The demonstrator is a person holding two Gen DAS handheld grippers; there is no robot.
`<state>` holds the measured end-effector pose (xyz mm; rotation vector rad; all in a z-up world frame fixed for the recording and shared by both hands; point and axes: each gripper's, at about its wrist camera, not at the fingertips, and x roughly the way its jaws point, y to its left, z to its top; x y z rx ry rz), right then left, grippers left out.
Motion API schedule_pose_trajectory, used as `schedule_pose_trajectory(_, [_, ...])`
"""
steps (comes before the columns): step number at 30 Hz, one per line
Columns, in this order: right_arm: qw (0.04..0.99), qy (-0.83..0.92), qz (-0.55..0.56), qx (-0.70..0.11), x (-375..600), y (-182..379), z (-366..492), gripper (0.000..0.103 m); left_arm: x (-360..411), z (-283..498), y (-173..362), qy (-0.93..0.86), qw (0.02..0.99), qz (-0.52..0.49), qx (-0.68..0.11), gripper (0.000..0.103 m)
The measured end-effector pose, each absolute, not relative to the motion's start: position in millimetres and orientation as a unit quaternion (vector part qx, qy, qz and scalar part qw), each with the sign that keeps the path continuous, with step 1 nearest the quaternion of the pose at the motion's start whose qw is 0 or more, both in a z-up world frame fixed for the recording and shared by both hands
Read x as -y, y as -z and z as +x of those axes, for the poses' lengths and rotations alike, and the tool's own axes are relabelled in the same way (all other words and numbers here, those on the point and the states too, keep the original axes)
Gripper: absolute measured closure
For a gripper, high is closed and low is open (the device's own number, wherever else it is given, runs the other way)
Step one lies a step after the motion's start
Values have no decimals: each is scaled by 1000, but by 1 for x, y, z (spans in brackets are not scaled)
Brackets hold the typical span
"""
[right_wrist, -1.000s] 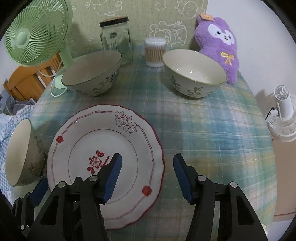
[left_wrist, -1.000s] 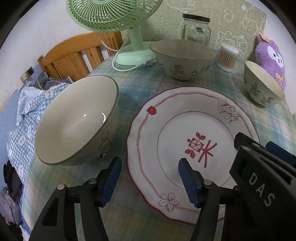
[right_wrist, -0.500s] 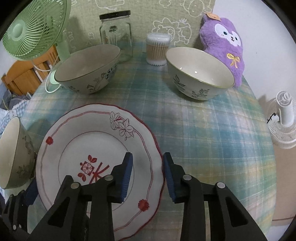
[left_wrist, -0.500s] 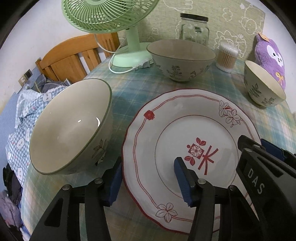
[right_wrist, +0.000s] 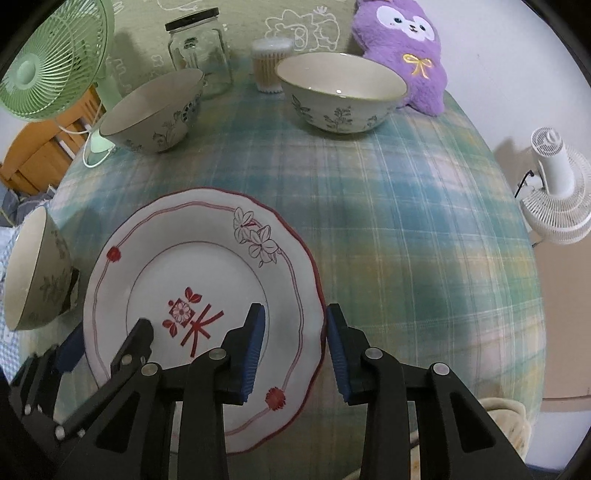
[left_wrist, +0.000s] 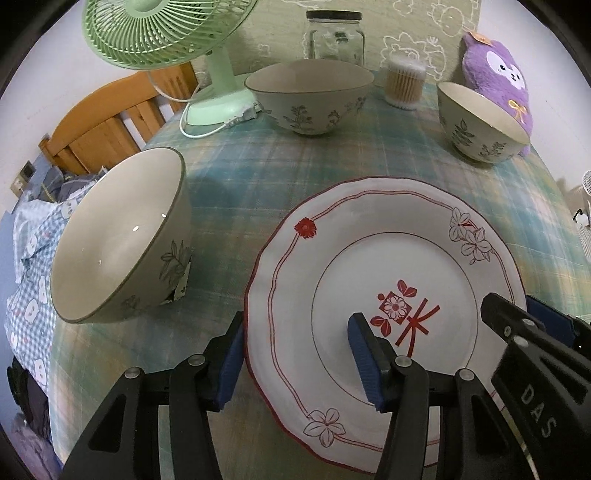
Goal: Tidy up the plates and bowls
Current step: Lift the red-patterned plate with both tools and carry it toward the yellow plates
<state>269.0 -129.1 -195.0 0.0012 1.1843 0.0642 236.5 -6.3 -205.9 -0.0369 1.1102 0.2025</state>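
The left gripper (left_wrist: 299, 360) straddles the near left rim of the plate (left_wrist: 388, 258): one blue pad is outside the edge and the other over the plate's face. Whether the pads press on the rim cannot be told. The right gripper (right_wrist: 293, 345) straddles the plate's (right_wrist: 155, 266) right rim in the same way, its jaws narrowed with the edge between them; contact there cannot be confirmed either.

The plate, white with red trim and a red flower motif, lies flat on the checked tablecloth (right_wrist: 406, 221). Left of it, a floral bowl (left_wrist: 122, 236) sits near the table edge. At the far side stand a second bowl (left_wrist: 310, 99) and a third bowl (right_wrist: 341, 92). Behind them are a green fan (left_wrist: 166, 29), a glass jar (left_wrist: 336, 37), a cotton-swab tub (left_wrist: 404, 83) and a purple plush toy (right_wrist: 402, 44).
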Motion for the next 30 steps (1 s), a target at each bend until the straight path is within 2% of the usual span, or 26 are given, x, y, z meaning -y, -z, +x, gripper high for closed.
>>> schedule_pose_trajectory(15, [831, -20, -13, -556, 122, 201, 288, 64, 2, 247, 203, -80, 848, -14, -523, 48])
schedule_pose_trajectory(30, [848, 45, 3, -529, 131, 147, 227, 64, 13, 209, 157, -26, 864, 14, -502, 49])
